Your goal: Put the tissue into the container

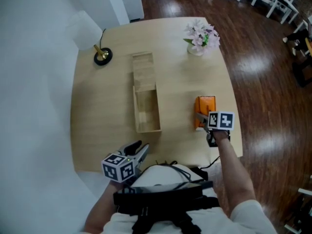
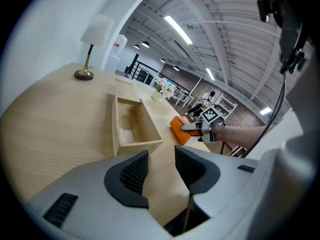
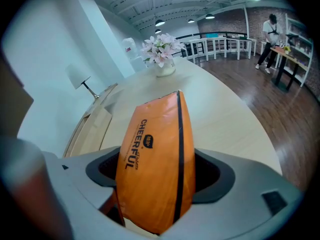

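Note:
An orange tissue pack (image 1: 205, 105) lies near the right edge of the round wooden table (image 1: 97, 116). My right gripper (image 1: 202, 119) reaches over its near end. In the right gripper view the pack (image 3: 150, 149) fills the gap, and both pads of the right gripper (image 3: 159, 171) touch its sides. The container is a long open wooden box (image 1: 146, 110) in the middle of the table, with its sliding lid (image 1: 143, 69) pushed to the far end. My left gripper (image 1: 138, 151) hovers open and empty at the table's near edge, with the box (image 2: 131, 126) and the pack (image 2: 179, 130) ahead of it.
A small lamp with a brass base (image 1: 102, 56) stands at the far left of the table. A vase of pink flowers (image 1: 200, 37) stands at the far right. Dark wooden floor (image 1: 263, 82) lies past the table's right edge. A white wall is on the left.

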`<state>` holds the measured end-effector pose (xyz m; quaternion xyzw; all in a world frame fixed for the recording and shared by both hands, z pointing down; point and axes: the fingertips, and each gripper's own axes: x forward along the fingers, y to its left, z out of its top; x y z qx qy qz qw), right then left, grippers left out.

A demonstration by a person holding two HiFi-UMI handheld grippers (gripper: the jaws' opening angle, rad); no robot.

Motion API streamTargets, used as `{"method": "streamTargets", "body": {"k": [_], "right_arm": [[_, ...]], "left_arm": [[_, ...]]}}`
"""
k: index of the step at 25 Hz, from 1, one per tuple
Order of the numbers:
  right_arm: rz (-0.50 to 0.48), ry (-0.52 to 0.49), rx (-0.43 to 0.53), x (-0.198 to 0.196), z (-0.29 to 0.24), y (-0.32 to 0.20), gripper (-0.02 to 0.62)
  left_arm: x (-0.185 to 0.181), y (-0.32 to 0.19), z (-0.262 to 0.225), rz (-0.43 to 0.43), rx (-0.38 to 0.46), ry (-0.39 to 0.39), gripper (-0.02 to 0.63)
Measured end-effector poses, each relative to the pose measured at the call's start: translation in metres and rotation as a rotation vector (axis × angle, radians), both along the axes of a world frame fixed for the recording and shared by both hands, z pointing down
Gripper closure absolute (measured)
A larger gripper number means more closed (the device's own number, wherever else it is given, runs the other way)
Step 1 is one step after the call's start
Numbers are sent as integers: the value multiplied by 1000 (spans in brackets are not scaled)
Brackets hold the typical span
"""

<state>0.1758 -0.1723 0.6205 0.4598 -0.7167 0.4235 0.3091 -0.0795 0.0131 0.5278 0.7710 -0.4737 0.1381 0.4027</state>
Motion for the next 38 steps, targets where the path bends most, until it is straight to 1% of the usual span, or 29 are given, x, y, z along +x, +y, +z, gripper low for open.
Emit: {"method": "streamTargets", "body": {"k": [5, 9, 18, 28, 34, 38], "right_arm": [[5, 6, 19, 2, -8, 2, 184], [17, -14, 38, 0, -21, 2, 184], [10, -57, 82, -26, -53, 0, 184], [-22, -106, 120, -77, -84, 2, 184], [-44, -142, 132, -117, -97, 6, 186], [-70, -171, 147, -150, -108, 10, 186]], "left_arm": [[0, -1, 0, 3, 10, 10, 435], [-1, -1, -2, 1, 16, 18, 436], [-9, -2, -3, -1, 27, 41, 436], [-30, 2, 0, -3, 30, 61, 436], [-46, 3, -2, -4, 36, 67, 436], [-59, 7, -3, -5, 40, 66, 436]]}}
